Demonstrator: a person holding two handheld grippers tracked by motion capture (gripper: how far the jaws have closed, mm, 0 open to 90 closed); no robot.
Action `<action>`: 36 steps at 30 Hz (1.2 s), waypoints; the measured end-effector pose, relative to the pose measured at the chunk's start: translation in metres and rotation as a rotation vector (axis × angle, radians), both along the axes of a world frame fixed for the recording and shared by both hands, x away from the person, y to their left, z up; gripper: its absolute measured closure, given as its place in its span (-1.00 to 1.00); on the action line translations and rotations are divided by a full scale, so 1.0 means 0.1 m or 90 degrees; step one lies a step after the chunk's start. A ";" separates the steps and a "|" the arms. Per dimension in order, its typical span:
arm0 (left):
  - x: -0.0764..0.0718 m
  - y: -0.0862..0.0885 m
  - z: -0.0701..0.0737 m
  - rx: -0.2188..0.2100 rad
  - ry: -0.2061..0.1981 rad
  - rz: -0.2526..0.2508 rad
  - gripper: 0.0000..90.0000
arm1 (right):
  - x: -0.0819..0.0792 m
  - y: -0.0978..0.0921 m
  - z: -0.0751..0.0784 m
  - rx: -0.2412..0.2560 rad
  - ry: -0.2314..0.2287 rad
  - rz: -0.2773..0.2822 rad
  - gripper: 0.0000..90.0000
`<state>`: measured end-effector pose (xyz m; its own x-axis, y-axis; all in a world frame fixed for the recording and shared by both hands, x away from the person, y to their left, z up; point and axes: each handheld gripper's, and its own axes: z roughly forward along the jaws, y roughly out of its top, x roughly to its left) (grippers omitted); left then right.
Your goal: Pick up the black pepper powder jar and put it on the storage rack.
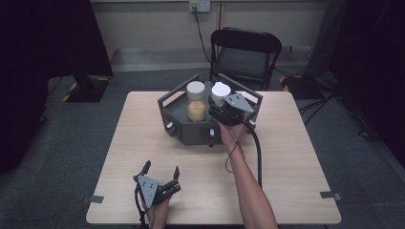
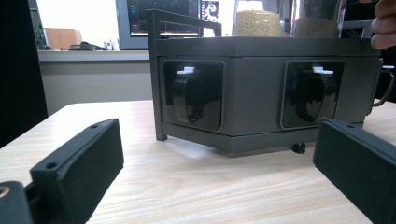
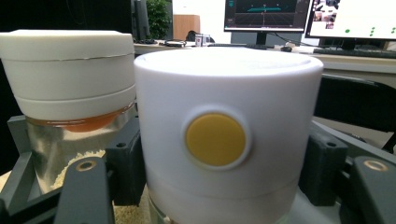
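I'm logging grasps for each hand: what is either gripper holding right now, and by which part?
The right gripper has its jaws around the white lid of a jar in the grey rack. The left gripper is open, holding nothing.

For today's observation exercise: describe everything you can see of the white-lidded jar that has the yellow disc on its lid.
The jar stands upright in the dark grey tray, beside a second jar of yellowish grains. Its broad white lid looks like matte plastic, cylindrical, with a round yellow disc set in its side. Beneath the lid a little clear glass shows. The right tool has a jaw on either side of the lid, close against it.
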<state>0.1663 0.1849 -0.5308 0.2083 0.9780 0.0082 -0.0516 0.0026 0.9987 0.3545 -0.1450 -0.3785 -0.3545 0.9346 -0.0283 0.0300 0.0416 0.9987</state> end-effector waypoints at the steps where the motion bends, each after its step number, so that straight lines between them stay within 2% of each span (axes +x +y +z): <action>1: 0.00 0.00 0.00 0.000 0.000 0.000 -0.97 | 0.00 -0.01 0.00 0.002 0.002 0.002 -0.33; 18: 0.00 0.00 0.00 0.000 0.000 0.000 -0.97 | 0.00 -0.05 0.06 0.004 0.020 0.007 -0.33; 29: 0.00 0.00 0.00 0.000 0.000 0.000 -0.97 | 0.01 -0.04 0.05 0.004 0.017 0.006 -0.34; 33: 0.00 0.00 0.00 0.000 0.000 0.000 -0.97 | 0.00 -0.04 0.00 0.019 0.002 0.003 -0.51; 36: 0.00 -0.01 0.00 0.001 0.000 0.003 -0.96 | 0.03 -0.02 0.03 0.021 0.019 -0.012 -0.83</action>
<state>0.1662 0.1841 -0.5307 0.2038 0.9790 0.0091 -0.0516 0.0015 0.9987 0.3576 -0.1471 -0.3750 -0.3365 0.9416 0.0134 0.0604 0.0074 0.9981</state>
